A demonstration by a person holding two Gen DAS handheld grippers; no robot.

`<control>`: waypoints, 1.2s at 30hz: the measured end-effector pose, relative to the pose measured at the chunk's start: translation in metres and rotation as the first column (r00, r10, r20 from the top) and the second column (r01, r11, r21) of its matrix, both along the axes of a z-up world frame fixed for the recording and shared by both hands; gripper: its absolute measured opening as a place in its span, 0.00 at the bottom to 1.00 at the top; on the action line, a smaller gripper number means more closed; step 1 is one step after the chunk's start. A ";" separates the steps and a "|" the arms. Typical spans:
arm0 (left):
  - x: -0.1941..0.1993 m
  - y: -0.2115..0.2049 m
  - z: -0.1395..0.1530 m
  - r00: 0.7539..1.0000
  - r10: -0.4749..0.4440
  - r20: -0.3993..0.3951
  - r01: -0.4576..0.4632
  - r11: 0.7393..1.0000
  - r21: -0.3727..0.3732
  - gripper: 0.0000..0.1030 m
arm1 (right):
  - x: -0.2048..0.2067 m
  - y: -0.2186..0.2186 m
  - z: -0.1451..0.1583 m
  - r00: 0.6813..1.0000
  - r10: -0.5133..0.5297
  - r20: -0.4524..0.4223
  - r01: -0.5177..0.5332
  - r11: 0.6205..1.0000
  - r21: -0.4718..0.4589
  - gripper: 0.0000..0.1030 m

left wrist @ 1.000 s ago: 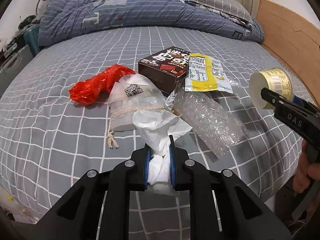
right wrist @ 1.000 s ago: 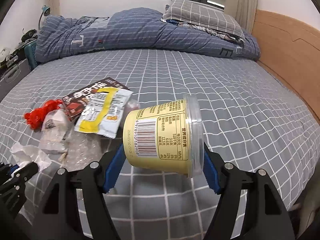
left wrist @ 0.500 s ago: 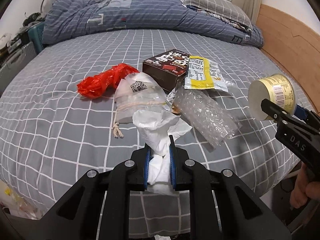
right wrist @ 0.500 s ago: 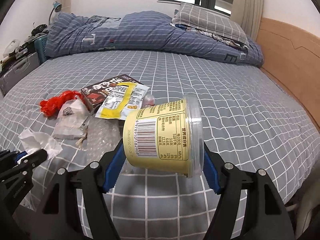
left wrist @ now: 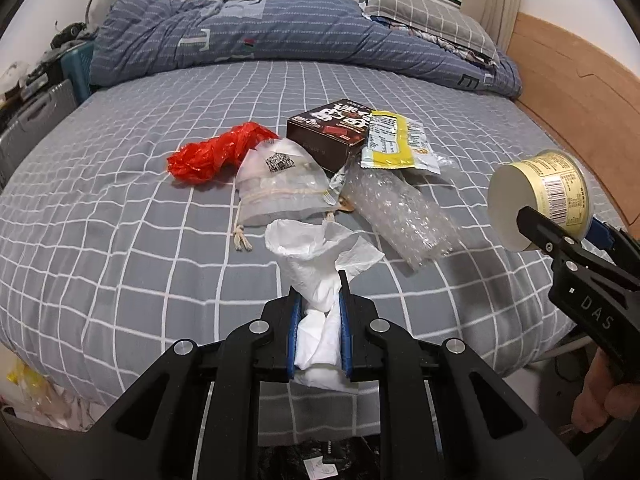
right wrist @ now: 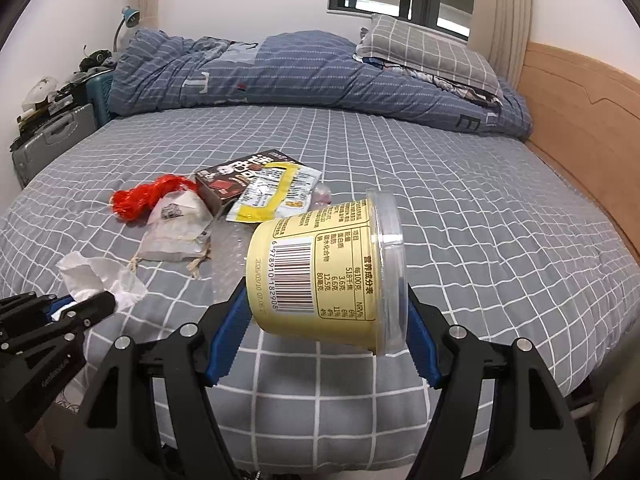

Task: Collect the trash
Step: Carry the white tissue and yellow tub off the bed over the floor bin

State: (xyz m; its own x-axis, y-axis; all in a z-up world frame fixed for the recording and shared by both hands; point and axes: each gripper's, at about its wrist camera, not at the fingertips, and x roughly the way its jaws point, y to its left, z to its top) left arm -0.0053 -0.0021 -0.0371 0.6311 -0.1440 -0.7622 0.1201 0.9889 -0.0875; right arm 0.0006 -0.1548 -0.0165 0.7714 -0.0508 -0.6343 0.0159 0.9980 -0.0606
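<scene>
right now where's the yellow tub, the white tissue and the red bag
yellow tub (right wrist: 320, 276), right wrist view, labelled side wall
white tissue (left wrist: 316, 256), left wrist view, crumpled upper part
red bag (left wrist: 212, 154), left wrist view, middle

On the bed (left wrist: 120, 264) we see a cluster of litter: a plastic bag (left wrist: 216, 152) at the left, a drawstring pouch (left wrist: 280, 188) just beside it, a box (left wrist: 332, 132) behind, a sachet (left wrist: 396, 146) leaning on the box, and bubble wrap (left wrist: 400, 216) in front of the sachet. A quilt (left wrist: 260, 36) and pillow (left wrist: 428, 20) lie at the far end.
</scene>
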 end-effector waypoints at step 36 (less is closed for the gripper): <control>-0.120 0.014 -0.005 0.999 0.013 -0.044 -0.015 0.999 -0.042 0.14 | -0.127 0.026 -0.002 0.996 0.066 -0.053 -0.062 0.995 0.074 0.65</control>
State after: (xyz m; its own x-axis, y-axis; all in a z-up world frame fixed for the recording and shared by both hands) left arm -0.1257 0.0123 -0.0417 0.5996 -0.1685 -0.7824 0.1018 0.9857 -0.1343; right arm -0.1264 -0.1289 -0.0186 0.7355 0.0450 -0.6760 -0.0496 0.9987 0.0125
